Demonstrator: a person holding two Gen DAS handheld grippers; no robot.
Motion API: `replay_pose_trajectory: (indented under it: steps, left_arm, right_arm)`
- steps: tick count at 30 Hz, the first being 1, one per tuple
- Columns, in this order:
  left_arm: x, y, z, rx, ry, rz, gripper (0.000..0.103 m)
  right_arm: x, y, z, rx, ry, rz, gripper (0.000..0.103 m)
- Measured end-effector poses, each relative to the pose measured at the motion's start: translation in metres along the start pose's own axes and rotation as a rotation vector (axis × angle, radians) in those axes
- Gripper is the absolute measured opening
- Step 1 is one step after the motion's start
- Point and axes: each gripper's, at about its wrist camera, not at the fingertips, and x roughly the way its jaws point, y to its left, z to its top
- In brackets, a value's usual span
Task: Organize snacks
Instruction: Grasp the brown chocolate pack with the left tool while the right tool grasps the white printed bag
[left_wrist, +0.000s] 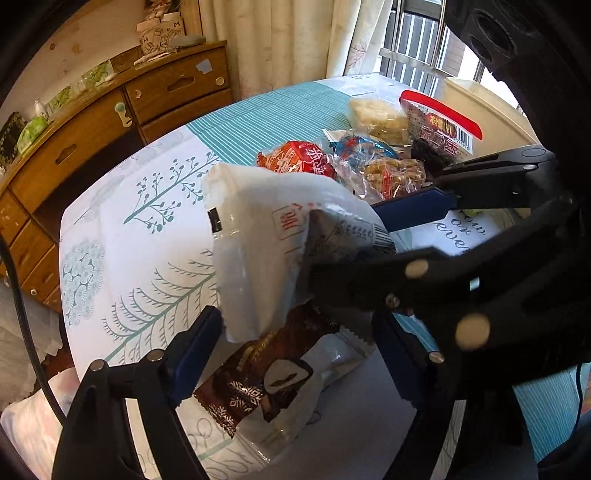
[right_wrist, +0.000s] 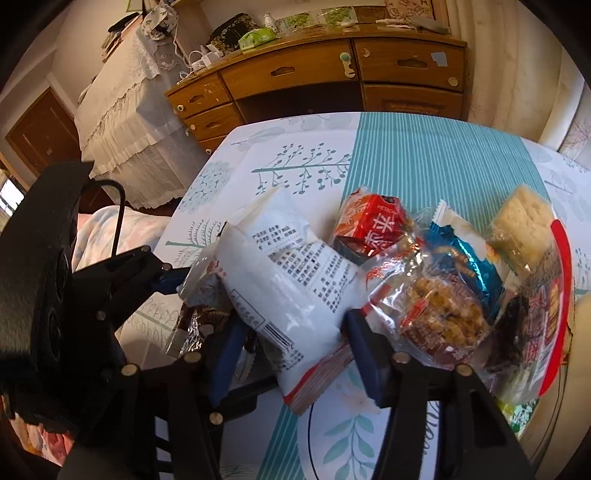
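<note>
White pouch (right_wrist: 291, 280) in right gripper (right_wrist: 291, 350) grip – long axis toward dresser; left gripper (left_wrist: 295, 354) wide, straddling brown packet (left_wrist: 258, 384).

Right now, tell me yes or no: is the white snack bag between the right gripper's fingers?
Yes. In the right wrist view the white snack bag lies between the two blue fingers of the right gripper.

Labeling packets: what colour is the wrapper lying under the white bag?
Dark brown with white snowflake-like print, the brown wrapper shows best in the left wrist view, under the white bag.
</note>
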Motion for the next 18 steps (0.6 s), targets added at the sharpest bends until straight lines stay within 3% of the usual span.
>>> replay_pose_trajectory:
  steps: [2,3,8,13,18]
  left_arm:
    - [0.0,0.0,0.001,-0.001,0.004,0.0,0.082]
    - [0.0,0.0,0.001,-0.005,0.008,0.004,0.08]
    - [-0.005,0.0,0.003,-0.043,-0.005,0.027,0.049]
    - [-0.008,-0.004,0.002,-0.074,0.0,0.043,0.039]
    - [-0.014,-0.01,-0.004,-0.103,0.02,0.072,0.034]
  right_arm:
    - [-0.001,-0.002,0.0,0.01,0.001,0.004,0.05]
    - [-0.002,-0.003,0.0,0.01,-0.002,-0.008,0.043]
    - [-0.009,-0.009,0.001,0.053,0.006,-0.003,0.041]
    - [-0.015,-0.012,-0.002,0.082,0.008,-0.008,0.041]
    - [-0.024,-0.016,-0.008,0.133,0.005,-0.015,0.04]
